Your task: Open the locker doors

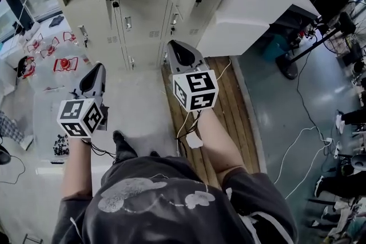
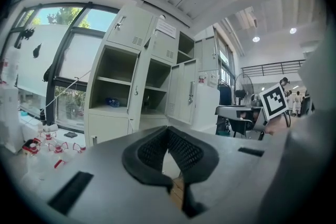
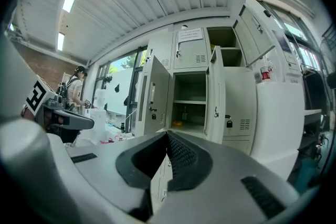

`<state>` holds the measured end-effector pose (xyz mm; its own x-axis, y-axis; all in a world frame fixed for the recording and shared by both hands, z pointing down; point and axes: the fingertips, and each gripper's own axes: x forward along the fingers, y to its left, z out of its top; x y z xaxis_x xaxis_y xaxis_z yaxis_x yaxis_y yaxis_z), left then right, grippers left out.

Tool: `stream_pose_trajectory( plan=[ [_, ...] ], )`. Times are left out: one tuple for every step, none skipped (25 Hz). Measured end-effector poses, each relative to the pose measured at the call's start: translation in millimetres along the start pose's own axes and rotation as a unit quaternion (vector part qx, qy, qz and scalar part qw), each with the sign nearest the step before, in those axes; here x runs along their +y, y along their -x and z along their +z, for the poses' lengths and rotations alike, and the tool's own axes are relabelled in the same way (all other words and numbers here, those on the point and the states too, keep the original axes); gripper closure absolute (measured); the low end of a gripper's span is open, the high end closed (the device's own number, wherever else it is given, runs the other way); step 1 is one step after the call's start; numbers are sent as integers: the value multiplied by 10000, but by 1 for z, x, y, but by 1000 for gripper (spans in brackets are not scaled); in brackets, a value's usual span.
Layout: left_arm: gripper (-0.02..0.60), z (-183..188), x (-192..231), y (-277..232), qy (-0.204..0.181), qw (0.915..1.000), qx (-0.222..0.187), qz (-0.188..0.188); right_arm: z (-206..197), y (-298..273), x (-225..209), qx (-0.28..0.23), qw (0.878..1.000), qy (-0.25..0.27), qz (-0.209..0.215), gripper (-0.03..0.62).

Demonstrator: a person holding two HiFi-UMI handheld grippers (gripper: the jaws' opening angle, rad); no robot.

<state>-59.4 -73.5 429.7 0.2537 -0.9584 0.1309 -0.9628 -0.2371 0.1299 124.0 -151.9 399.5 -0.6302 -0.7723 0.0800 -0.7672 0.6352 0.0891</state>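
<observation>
Claws before a bank of lockers. The left claw point(image 2: 168, 132) has its two black ribbed pads meeting at the tips, with nothing between them. In the head view the left claw point(image 1: 97, 72) points toward the lower left part of the bank and is apart from it. The right claw point(image 3: 167, 136) is likewise closed tip to tip and empty. In the head view the right claw point(image 1: 176, 48) lies near the lower doors at the middle of the bank, not touching them. Each claw bears a marker cube, left point(image 1: 80, 117) and right point(image 1: 195, 90), and a bare forearm runs back from each.

The lockers point(image 1: 143, 14) are pale grey metal and stand on the floor. In the right gripper view, one open door point(image 3: 152, 99) and another point(image 3: 216, 97) flank an open compartment point(image 3: 190, 107) with a shelf. A padlock point(image 3: 229, 124) hangs on the right-hand one. Above the compartment, a closed door carries a paper notice point(image 3: 190, 35). In the left gripper view the two left columns stand open point(image 2: 113, 86). The lower doors point(image 1: 128, 23), seen from the head, are closed.

A white cabinet point(image 1: 251, 3) adjoins the bank's right side. Wooden boards point(image 1: 229, 106) lie on the floor under the right claw. Red-framed items point(image 1: 63, 63) sit at the left, and cables point(image 1: 309, 134) trail at the right.
</observation>
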Motion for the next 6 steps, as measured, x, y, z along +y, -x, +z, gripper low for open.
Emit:
stream_pose_trajectory(
  plan=[
    [572, -4, -7, 3, 4, 10000, 12, -6, -4, 8, -1, 27, 10000, 42, 16, 565],
    [572, -7, -13, 7, 0, 10000, 26, -11, -7, 16, -3, 47, 9999, 88, 35, 565],
    [572, -10, -19, 10, -10, 10000, 37, -16, -11, 23, -5, 61, 9999, 127, 51, 565],
    [572, -13, -24, 12, -24, 10000, 45, -20, -14, 30, -8, 71, 9998, 155, 60, 565],
    [572, -15, -30, 15, -38, 10000, 50, -24, -18, 37, -11, 81, 9998, 176, 64, 565],
    [572, -18, -35, 18, -53, 10000, 55, -28, -21, 43, -14, 91, 9998, 192, 66, 565]
  ],
)
